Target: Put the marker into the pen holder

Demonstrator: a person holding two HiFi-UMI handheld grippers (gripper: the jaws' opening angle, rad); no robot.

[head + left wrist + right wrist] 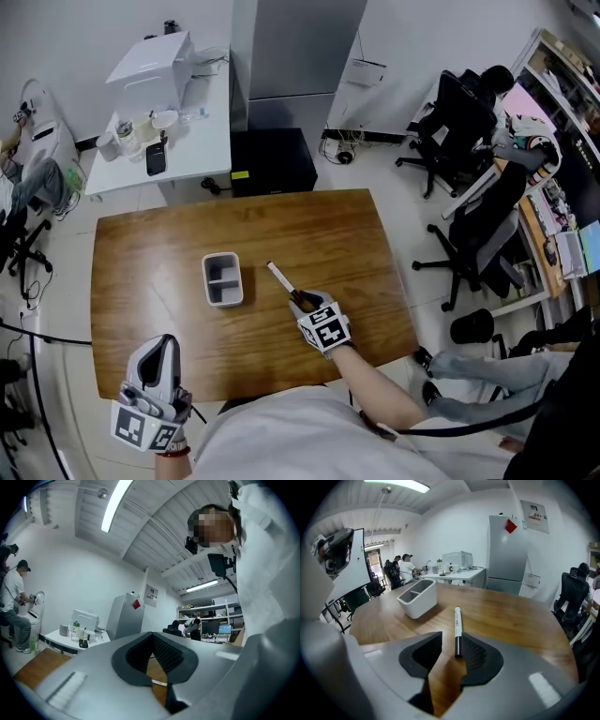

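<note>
Right gripper: jaws wide apart, low over the wooden table. Nothing is clamped. The marker lies flat on the table with its black cap end between the jaws, close against the right-hand pad. Whether cap and pad touch cannot be made out. The white barrel points away from the gripper, out beyond the jaw tips.

Left gripper: jaws drawn together, tips meeting, with only a thin wedge of table showing behind them. Nothing sits between the pads. This gripper hangs at the near left corner of the table, well apart from the marker.

Pen holder: a pale rectangular tub with two compartments. It stands upright near the table centre, to the left of the marker and separate from it. Both compartments appear empty in the head view.
</note>
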